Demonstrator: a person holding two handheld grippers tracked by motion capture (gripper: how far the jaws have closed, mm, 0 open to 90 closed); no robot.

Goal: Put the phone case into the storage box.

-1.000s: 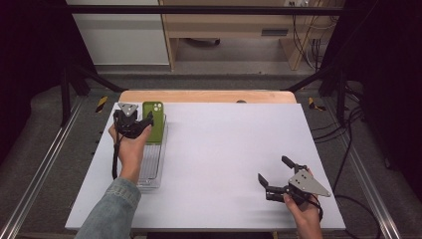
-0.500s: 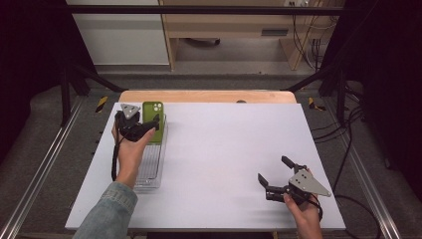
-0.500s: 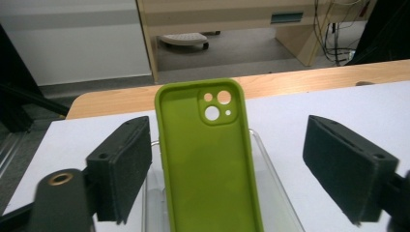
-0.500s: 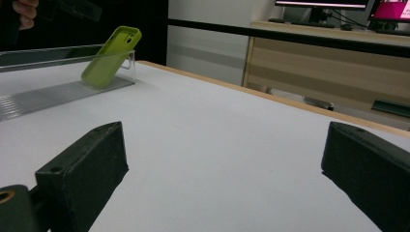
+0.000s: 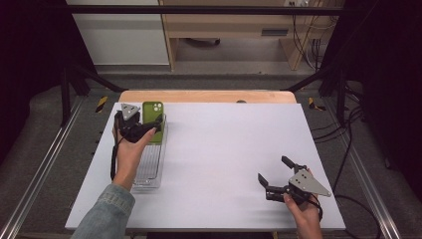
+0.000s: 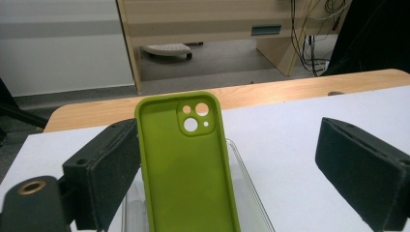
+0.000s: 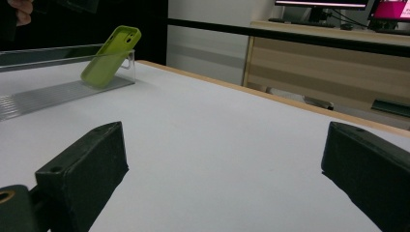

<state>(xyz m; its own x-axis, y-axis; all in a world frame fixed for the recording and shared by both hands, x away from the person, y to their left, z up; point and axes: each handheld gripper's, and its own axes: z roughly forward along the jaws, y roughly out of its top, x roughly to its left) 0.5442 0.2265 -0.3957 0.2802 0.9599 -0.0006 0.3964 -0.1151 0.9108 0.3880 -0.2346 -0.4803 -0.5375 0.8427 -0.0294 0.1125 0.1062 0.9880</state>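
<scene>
Left gripper view: green silicone phone case (image 6: 186,164) propped upright in clear ribbed plastic tray (image 6: 241,166), just released; left gripper (image 6: 246,169) jaws just opened, spread; placement seemingly complete. Right gripper (image 5: 272,172) spread, idle on white surface (image 5: 224,149).

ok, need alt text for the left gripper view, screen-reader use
A green phone case leans tilted in a clear tray on a white table, between the left gripper's black jaws, which have just been opening. The right jaw stands well apart from it; the left is close beside its edge.
</scene>
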